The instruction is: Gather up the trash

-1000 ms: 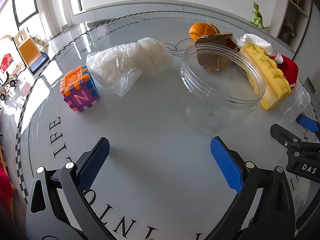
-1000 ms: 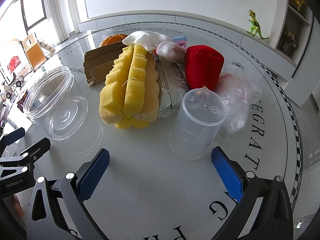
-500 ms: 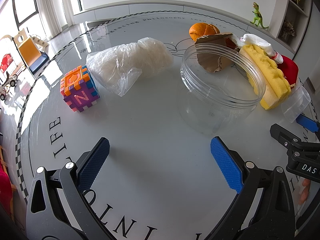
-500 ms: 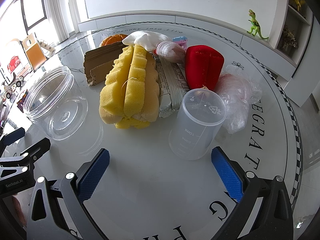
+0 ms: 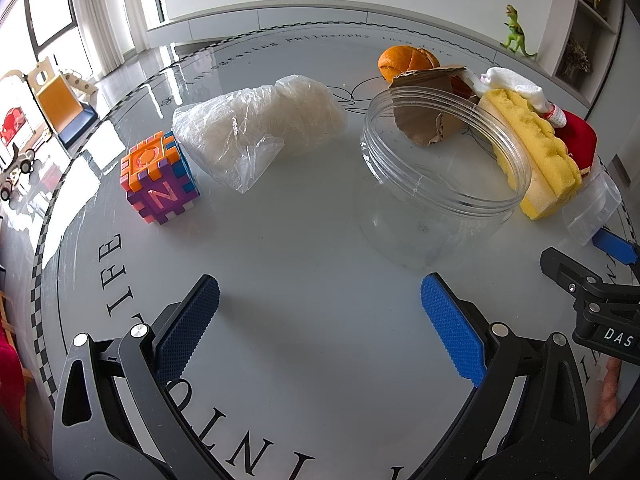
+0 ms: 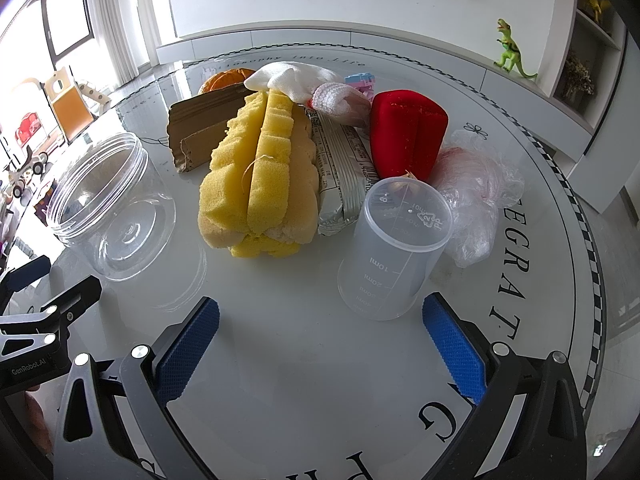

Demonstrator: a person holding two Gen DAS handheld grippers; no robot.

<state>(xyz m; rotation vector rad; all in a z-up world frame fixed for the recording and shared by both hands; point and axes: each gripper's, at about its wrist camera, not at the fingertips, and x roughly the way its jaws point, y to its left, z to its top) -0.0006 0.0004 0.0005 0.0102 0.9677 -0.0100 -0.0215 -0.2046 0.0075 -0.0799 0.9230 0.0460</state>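
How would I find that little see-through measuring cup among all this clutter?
Start at the big yellow sponge in the middle of the round white table. Just to its right, nearer the camera, in front of the red velvet box, stands the measuring cup. It is upside down, frosted plastic with millilitre marks, unlike the wide clear jar.

Each tool is built alike: the left gripper [image 5: 320, 320] and the right gripper [image 6: 320, 332] are formed of black angular frames with triangular cut-outs, joined by round silver screw heads. The fingers [image 5: 452, 326] are faced with blue pads stamped in a fine knurled grid. White lettering is printed on the housings ("DAS" is read on the right one from the left wrist view, "GenRobot.AI" on the left one from the right).
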